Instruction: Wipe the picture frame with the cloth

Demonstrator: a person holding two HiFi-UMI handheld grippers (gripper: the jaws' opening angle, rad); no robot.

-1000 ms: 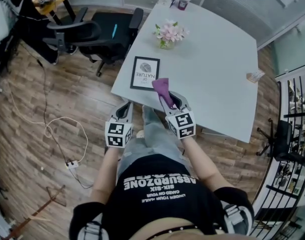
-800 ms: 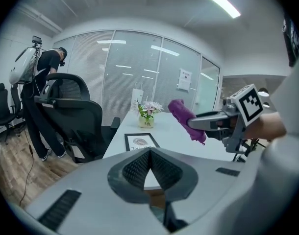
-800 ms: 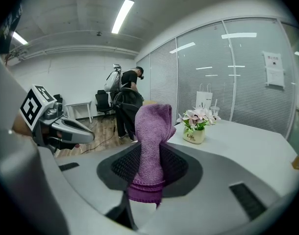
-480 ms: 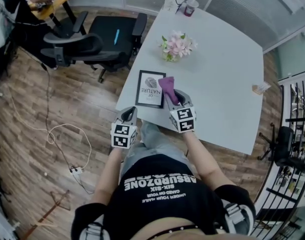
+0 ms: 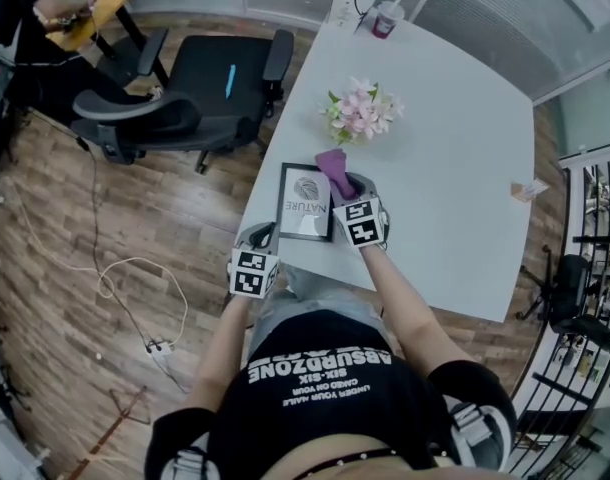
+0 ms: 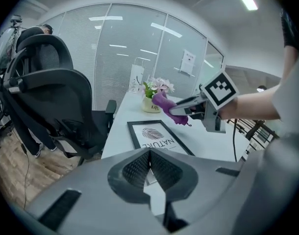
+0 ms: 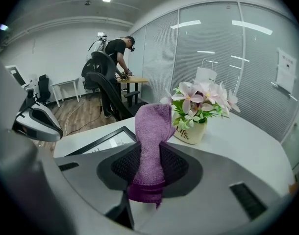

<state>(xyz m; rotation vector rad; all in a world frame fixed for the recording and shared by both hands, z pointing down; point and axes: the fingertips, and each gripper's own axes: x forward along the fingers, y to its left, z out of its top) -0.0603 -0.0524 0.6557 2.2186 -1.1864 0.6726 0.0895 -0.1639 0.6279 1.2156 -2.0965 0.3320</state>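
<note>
A black picture frame [image 5: 305, 202] with a white print lies flat near the near-left edge of the white table [image 5: 455, 158]. My right gripper [image 5: 345, 182] is shut on a purple cloth [image 5: 332, 167], which hangs over the frame's far right corner. The right gripper view shows the cloth [image 7: 152, 131] standing up between the jaws, with the frame [image 7: 108, 140] just beyond to the left. My left gripper [image 5: 262, 236] hovers at the table's near edge below the frame, shut with nothing in it. In the left gripper view the frame [image 6: 157, 137] lies just past the shut gripper [image 6: 150, 153].
A pot of pink flowers [image 5: 361, 116] stands just beyond the frame. A cup with a straw [image 5: 388, 16] is at the far edge and a small object [image 5: 530, 189] at the right edge. Black office chairs [image 5: 200, 83] stand left of the table. A cable [image 5: 135, 288] lies on the wooden floor.
Both grippers have moved forward toward the table. The right gripper has carried the cloth up to the frame's far right corner. The left gripper has reached the table's near edge.
</note>
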